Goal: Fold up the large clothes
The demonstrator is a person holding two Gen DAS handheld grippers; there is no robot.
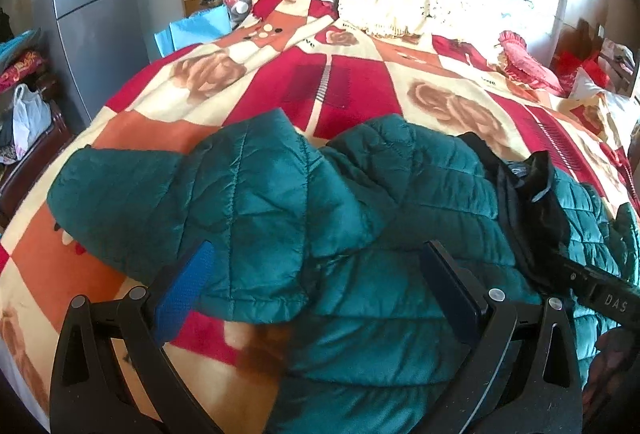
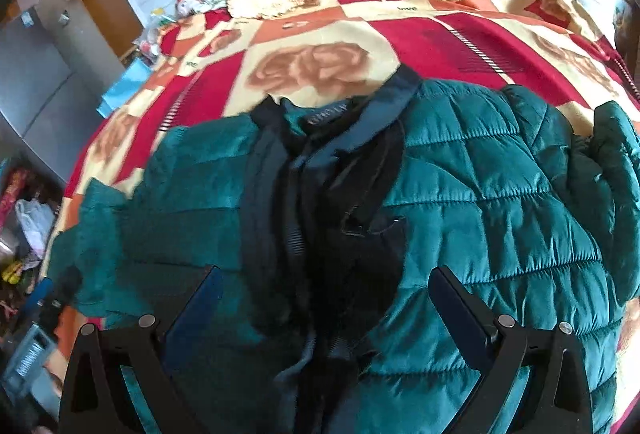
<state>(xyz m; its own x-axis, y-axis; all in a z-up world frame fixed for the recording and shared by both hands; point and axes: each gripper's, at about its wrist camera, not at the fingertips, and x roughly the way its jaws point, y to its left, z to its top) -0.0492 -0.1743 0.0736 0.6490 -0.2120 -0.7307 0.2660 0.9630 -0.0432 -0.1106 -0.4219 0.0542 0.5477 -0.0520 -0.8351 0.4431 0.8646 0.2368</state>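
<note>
A teal quilted puffer jacket with a dark collar and lining lies spread on the bed; it also shows in the right wrist view. Its left sleeve is folded across the body. My left gripper is open just above the sleeve's cuff, holding nothing. My right gripper is open above the dark front opening below the collar, holding nothing. The right gripper's body shows at the right edge of the left wrist view.
The bed has a red, orange and cream rose-patterned blanket. Cream pillows and a pink cushion lie at the head. A grey fridge and clutter stand left of the bed.
</note>
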